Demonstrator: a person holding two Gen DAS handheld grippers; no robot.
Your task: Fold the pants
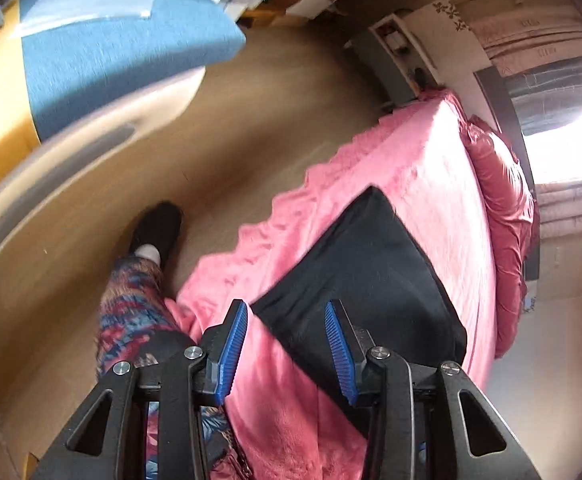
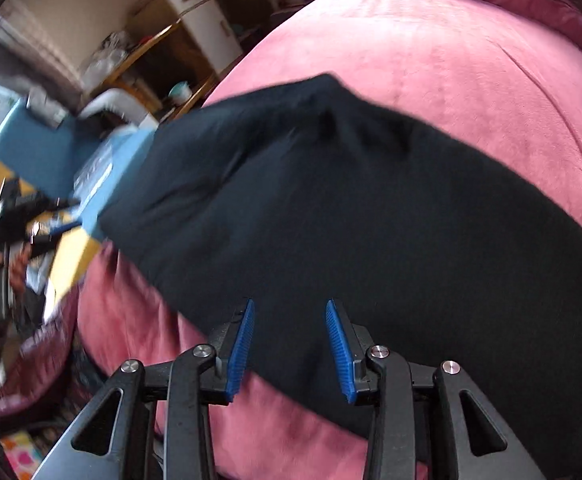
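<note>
Black pants [image 1: 367, 276] lie folded flat on a pink blanket [image 1: 419, 168] that covers the bed. In the left wrist view my left gripper [image 1: 287, 312] hovers above the near corner of the pants, its blue pads apart with nothing pinched. In the right wrist view the pants [image 2: 331, 208] stretch as a long dark band across the blanket [image 2: 471, 80]. My right gripper [image 2: 291, 312] hangs over their near edge, jaws apart and empty. The left gripper [image 2: 23, 216] shows blurred at the far left, held by a hand.
A person's leg in patterned trousers [image 1: 131, 308] and a dark shoe [image 1: 159, 228] stand on the wooden floor [image 1: 219, 128] beside the bed. A blue and yellow mattress [image 1: 123, 56] lies beyond. Shelves and a white cabinet [image 2: 207, 20] line the wall. A pink pillow [image 1: 503, 208] sits at the bed's far side.
</note>
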